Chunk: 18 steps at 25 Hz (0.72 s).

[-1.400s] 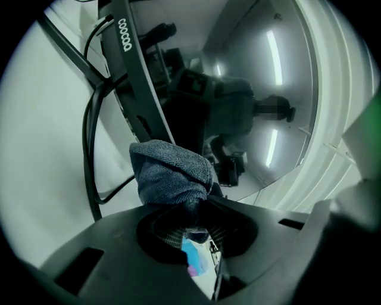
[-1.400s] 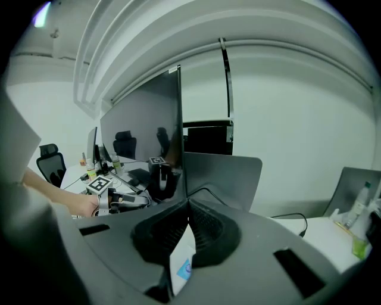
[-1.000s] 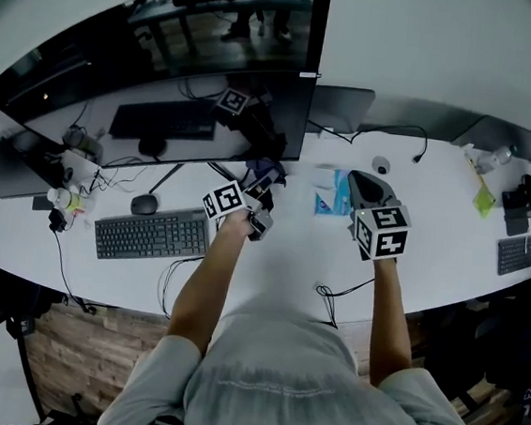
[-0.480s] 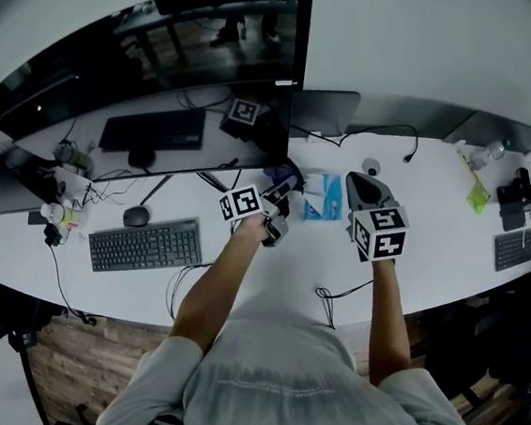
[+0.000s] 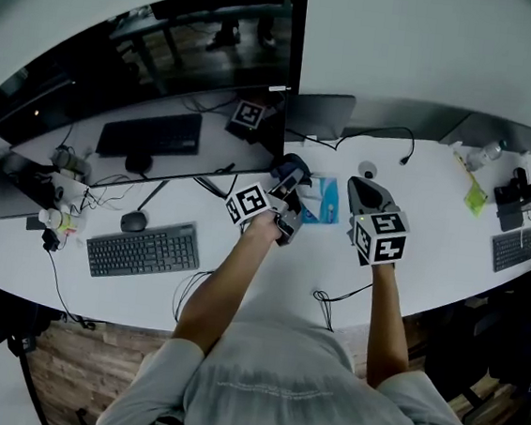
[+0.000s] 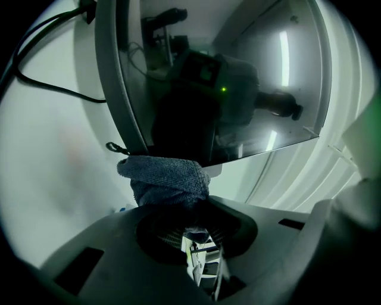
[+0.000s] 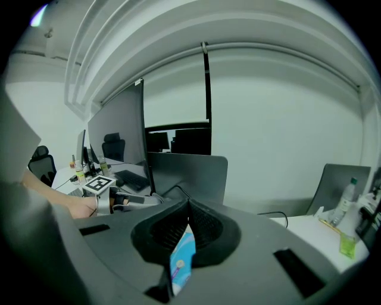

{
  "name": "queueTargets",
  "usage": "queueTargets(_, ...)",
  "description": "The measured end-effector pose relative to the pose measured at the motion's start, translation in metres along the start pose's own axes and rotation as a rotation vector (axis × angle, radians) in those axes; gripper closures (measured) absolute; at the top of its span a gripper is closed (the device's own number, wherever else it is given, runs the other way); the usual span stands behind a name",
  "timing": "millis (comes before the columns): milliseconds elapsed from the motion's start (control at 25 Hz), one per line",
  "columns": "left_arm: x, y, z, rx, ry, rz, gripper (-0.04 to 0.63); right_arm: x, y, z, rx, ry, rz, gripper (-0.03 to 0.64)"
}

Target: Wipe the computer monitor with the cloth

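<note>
1. Head view, nearest first: both forearms reach out over the white desk [image 5: 435,215]. The left gripper [image 5: 285,192] is at roughly 12 o'clock from the person and the right gripper [image 5: 363,196] at about 1 o'clock.
2. The left claw is clenched on the cloth [image 6: 166,179]. The grey-blue wad bulges out past the jaw tips, which I'd guess is so fabric meets the glass and not plastic.
3. The right claw is closed with nothing pinched, as far as I can tell. It's parked off to the side, probably just to stay out of the way.
4. A blue packet [image 5: 322,199] lies flat on the desk between the two grippers. A sliver of it shows through the slit under the right jaws.
5. Farther out, the monitor [image 5: 168,65] fills the 11 o'clock area, with a keyboard [image 5: 144,249] at 9 o'clock.
6. The cloth sits right under the monitor's lower right corner. I can't tell whether it's touching. My read is that it's lined up to start a wipe from that corner.
</note>
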State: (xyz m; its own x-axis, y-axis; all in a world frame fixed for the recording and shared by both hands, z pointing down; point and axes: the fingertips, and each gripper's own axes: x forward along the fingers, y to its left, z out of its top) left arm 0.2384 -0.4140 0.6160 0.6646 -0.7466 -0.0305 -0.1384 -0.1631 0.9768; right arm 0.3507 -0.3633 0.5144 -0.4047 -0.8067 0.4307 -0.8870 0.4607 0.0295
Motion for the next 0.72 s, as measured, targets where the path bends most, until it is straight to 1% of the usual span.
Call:
queueTargets(200, -0.001, -0.01, 0.004, 0.007, -0.036, -0.004, 0.522, -0.002, 0.001, 0.002, -0.003, -0.005, -0.001, 0.614)
queueTargets(440, -0.002, -0.033, 0.009, 0.046, -0.055, -0.049, 0.522, -0.006, 0.004, 0.002, -0.007, -0.009, -0.001, 0.614)
queueTargets(560, -0.004, -0.041, 0.01, 0.042, -0.073, -0.052, 0.523, -0.008, 0.004, 0.003, -0.01, -0.014, -0.001, 0.614)
queueTargets(720, -0.007, -0.043, 0.01, 0.071, -0.064, -0.041, 0.523, -0.012, 0.009, 0.007, -0.022, -0.017, 0.002, 0.614)
